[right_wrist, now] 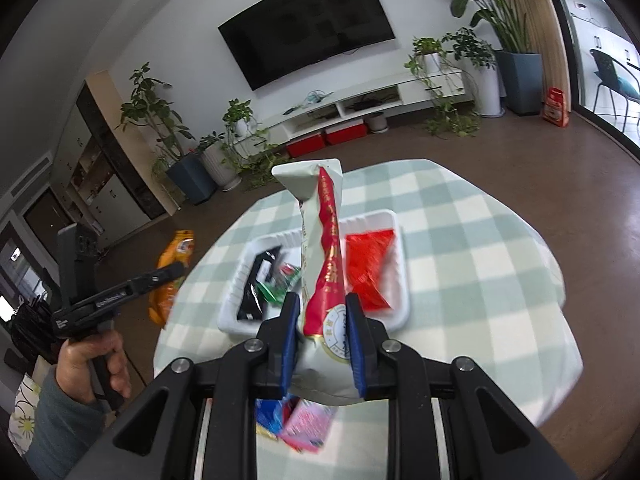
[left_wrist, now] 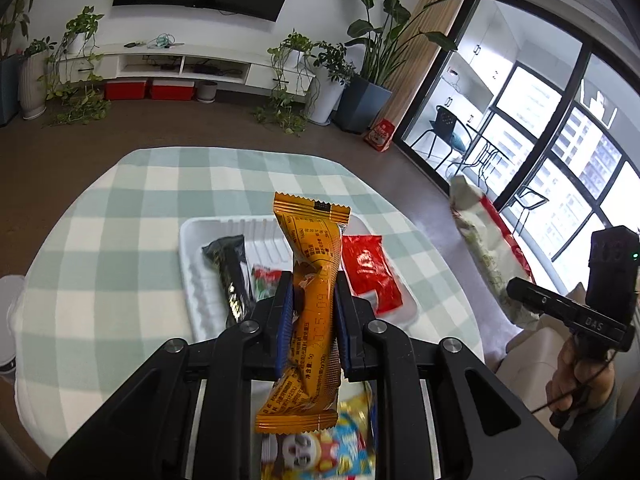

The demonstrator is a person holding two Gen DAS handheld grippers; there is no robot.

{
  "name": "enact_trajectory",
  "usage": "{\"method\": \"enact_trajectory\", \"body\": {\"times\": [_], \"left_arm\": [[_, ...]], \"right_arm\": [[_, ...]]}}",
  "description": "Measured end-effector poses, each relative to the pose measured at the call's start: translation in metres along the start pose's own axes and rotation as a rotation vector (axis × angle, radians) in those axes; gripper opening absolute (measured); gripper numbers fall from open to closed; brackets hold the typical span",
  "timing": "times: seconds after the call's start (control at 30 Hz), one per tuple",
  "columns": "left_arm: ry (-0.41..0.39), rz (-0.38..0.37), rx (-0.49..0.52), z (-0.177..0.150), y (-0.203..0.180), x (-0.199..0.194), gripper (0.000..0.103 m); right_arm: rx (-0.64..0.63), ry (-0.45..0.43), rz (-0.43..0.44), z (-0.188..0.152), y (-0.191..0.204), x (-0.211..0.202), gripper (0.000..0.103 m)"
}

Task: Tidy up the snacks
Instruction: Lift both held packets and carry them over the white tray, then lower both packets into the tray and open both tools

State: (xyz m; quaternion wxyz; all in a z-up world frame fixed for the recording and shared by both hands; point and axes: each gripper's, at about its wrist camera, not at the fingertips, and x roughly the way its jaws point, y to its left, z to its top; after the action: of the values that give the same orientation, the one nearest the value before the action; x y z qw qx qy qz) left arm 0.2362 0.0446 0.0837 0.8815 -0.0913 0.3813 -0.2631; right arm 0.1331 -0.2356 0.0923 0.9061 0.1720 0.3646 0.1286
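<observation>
Two grippers clamped, left gripper [left_wrist: 314, 320] squeezing crinkled orange packet [left_wrist: 314, 280], right gripper [right_wrist: 322, 340] pinching pale pouch [right_wrist: 320, 248]

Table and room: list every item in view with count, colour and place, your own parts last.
orange packet: one, orange, held above the tray
white-and-red packet: one, pale with red stripe, held above the tray
tray: one, white, on the table
black packet: one, black, left in tray
green-red packet: one, mid tray
red packet: one, red, right in tray
loose packets: several, mixed colours, near table edge
tablecloth: one, green-white check
television: one, black, wall
potted plants: several, along wall
left tool: shut on orange packet
right tool: shut on white-and-red packet
</observation>
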Motion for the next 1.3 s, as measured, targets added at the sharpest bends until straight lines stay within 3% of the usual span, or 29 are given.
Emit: {"method": "enact_trajectory", "body": {"times": [0.27, 0.57, 0.97, 1.3], "left_arm": [[0.059, 0.029, -0.019, 0.012, 0.009, 0.070, 0.017], [0.103, 0.061, -0.044, 0.008, 0.034, 0.116, 0.017], [0.142, 0.077, -0.063, -0.004, 0.048, 0.147, 0.018], [0.148, 0.080, -0.066, -0.008, 0.047, 0.143, 0.020]], "right_arm": [[0.054, 0.104, 0.034, 0.023, 0.010, 0.088, 0.025], [0.139, 0.197, 0.015, 0.015, 0.003, 0.157, 0.025], [0.173, 0.248, -0.024, -0.001, -0.004, 0.195, 0.025], [0.170, 0.273, -0.024, -0.007, -0.004, 0.203, 0.025]]}}
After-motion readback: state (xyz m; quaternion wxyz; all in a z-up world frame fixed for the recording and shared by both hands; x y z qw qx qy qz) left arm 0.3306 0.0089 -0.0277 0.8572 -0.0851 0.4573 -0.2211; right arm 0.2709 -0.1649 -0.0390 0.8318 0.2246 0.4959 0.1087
